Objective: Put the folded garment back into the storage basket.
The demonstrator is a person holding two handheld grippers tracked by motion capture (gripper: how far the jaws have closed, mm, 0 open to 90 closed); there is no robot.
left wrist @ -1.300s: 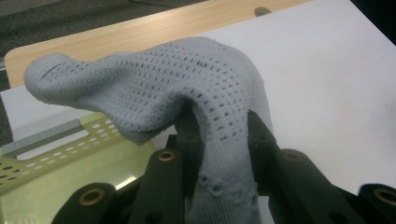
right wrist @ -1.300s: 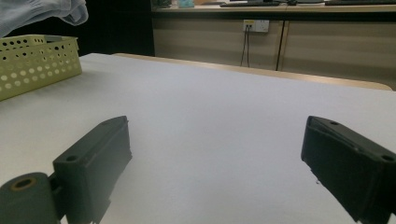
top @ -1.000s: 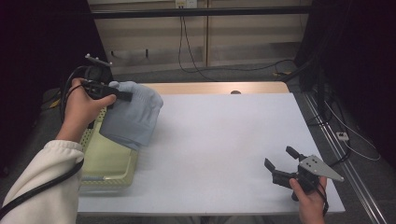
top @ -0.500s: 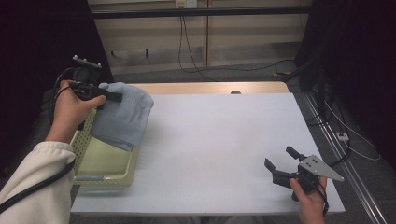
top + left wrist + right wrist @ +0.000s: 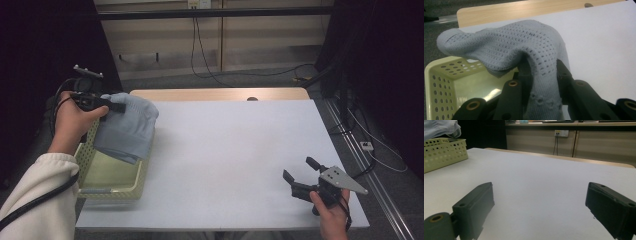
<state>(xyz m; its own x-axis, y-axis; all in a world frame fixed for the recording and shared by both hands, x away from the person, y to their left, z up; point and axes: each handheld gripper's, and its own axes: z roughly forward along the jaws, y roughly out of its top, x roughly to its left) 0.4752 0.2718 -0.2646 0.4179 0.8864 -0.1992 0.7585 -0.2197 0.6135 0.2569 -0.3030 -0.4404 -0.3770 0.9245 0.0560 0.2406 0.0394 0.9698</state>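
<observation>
Left gripper (image 5: 117, 106) at 9 o'clock clamps grey knit cloth (image 5: 127, 127) above yellow basket (image 5: 107, 182); right gripper (image 5: 302, 176) at 5 o'clock gapes wide, holding nothing.

- the left gripper (image 5: 117, 106), clamped on the grey knitted cloth (image 5: 127, 127), has drifted toward the table's left edge and a little lower.
- the cloth has gone with it: earlier it hung partly over the white table (image 5: 235, 145), beside the basket; now it hangs over the yellow-green basket (image 5: 107, 182), hiding the basket's far end.
- the person's left sleeve (image 5: 37, 197) has pulled back toward the lower left.
</observation>
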